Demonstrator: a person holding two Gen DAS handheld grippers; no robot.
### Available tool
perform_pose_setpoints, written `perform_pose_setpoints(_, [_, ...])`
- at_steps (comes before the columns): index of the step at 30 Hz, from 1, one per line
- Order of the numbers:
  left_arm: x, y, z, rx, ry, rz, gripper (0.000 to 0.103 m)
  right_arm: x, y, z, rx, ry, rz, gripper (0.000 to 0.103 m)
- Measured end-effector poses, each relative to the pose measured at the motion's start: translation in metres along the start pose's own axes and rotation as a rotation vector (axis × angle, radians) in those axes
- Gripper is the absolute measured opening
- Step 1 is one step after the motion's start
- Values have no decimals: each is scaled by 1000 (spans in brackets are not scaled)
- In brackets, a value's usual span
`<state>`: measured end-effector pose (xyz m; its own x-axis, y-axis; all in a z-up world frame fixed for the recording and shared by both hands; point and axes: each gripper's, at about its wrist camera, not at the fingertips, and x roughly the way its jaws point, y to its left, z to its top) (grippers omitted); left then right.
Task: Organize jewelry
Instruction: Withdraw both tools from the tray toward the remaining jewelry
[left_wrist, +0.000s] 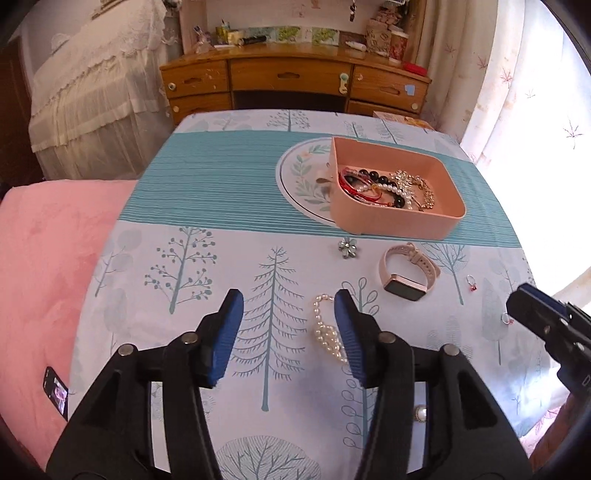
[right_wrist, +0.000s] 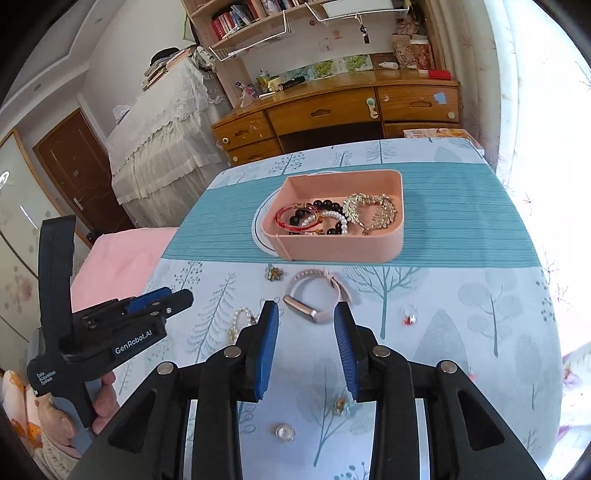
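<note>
Left gripper (left_wrist: 288, 332) and right gripper (right_wrist: 306, 343): both jaws wide apart, holding nothing, above tree-print tablecloth (left_wrist: 207, 266). Nearest: round pearl brooch (right_wrist: 284, 432). Then white pearl bracelet (left_wrist: 327, 332), beside left gripper. Farther right, pink-strapped smartwatch (left_wrist: 406, 271). Beyond, pink plastic tray (left_wrist: 397, 221) holding bracelets and beads.
</note>
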<state>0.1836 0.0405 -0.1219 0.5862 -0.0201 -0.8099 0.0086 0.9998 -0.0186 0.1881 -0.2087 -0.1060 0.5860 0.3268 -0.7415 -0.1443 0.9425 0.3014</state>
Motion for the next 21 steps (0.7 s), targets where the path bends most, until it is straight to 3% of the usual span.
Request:
perform_pose_setpoints(11, [6,-11,-33,59,42,11,49,-7,2,-36,18,35,13,32])
perform_pose_setpoints(21, [44,15,-46,-9,132,-52,48,15,-9,-31,37,76,-33,32])
